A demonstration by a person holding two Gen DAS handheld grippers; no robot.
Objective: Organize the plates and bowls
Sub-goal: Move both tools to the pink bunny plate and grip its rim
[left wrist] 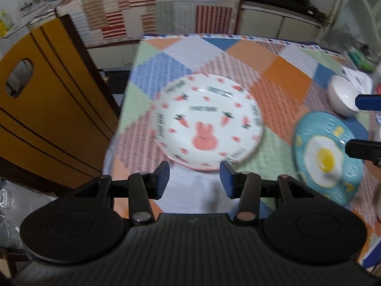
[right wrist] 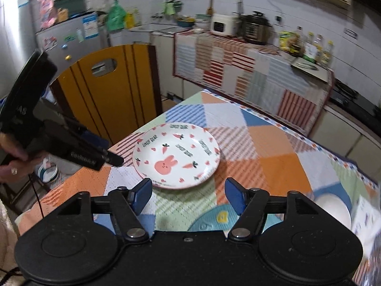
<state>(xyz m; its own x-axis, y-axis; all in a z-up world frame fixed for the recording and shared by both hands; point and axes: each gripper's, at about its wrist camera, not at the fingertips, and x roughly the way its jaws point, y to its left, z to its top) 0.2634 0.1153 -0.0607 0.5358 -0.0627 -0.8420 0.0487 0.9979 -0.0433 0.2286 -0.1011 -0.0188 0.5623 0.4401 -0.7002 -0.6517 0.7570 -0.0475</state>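
Note:
A white plate with a pink rabbit and carrots (left wrist: pixel 209 124) lies flat on the patchwork tablecloth; it also shows in the right wrist view (right wrist: pixel 177 156). A blue plate with a fried-egg picture (left wrist: pixel 326 159) lies to its right; only its rim (right wrist: pixel 209 222) shows under my right gripper. A white bowl (left wrist: pixel 343 97) stands further right, also seen in the right wrist view (right wrist: pixel 333 208). My left gripper (left wrist: pixel 194 178) is open and empty, just short of the rabbit plate's near rim. My right gripper (right wrist: pixel 188 196) is open and empty above the blue plate.
The table's left edge (left wrist: pixel 119 124) drops off beside a yellow wooden chair back (left wrist: pixel 47 109). A counter draped in striped cloth (right wrist: pixel 238 64) stands behind the table, with cookers and bottles on it. A white paper item (right wrist: pixel 366 219) lies past the bowl.

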